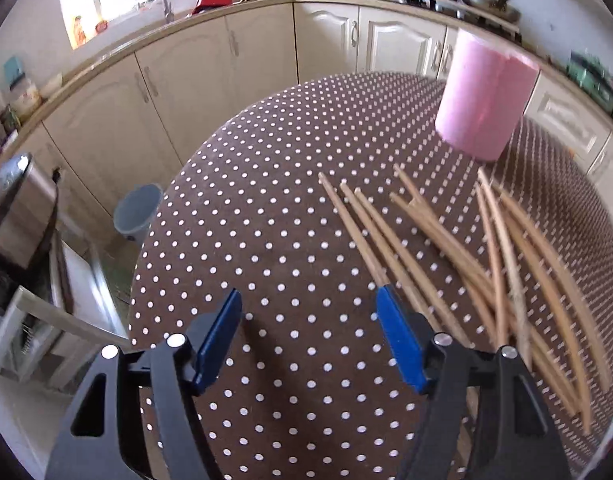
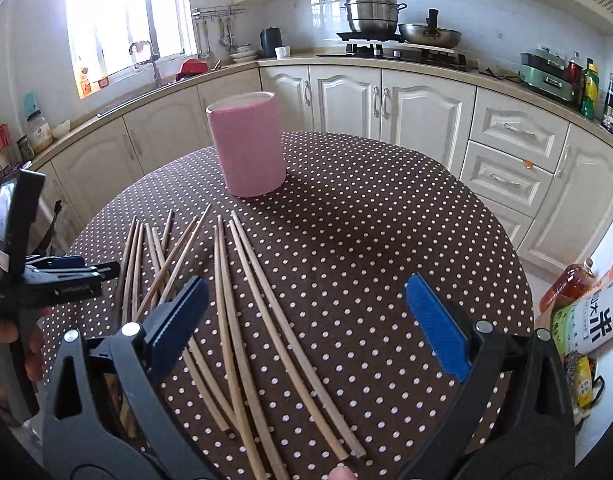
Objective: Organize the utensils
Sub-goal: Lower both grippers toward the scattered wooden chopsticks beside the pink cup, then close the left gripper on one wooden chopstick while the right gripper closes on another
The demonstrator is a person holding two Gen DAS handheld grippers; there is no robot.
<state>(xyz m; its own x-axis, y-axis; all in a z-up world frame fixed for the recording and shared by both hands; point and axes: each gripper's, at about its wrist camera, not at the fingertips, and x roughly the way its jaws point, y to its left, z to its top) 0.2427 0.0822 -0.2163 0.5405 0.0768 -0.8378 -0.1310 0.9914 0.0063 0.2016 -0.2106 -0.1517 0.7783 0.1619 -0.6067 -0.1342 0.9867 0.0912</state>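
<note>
Right wrist view is showing the wooden chopsticks lying loose on the polka-dot tablecloth, fanning out just ahead of and beneath the right gripper, whose blue pads are standing wide apart with nothing between them. Beyond the sticks, the pink holder is standing upright. To that gripper's left, the left gripper is hovering beside the pile, jaws apart and empty, its right pad lying over one stick's end.
</note>
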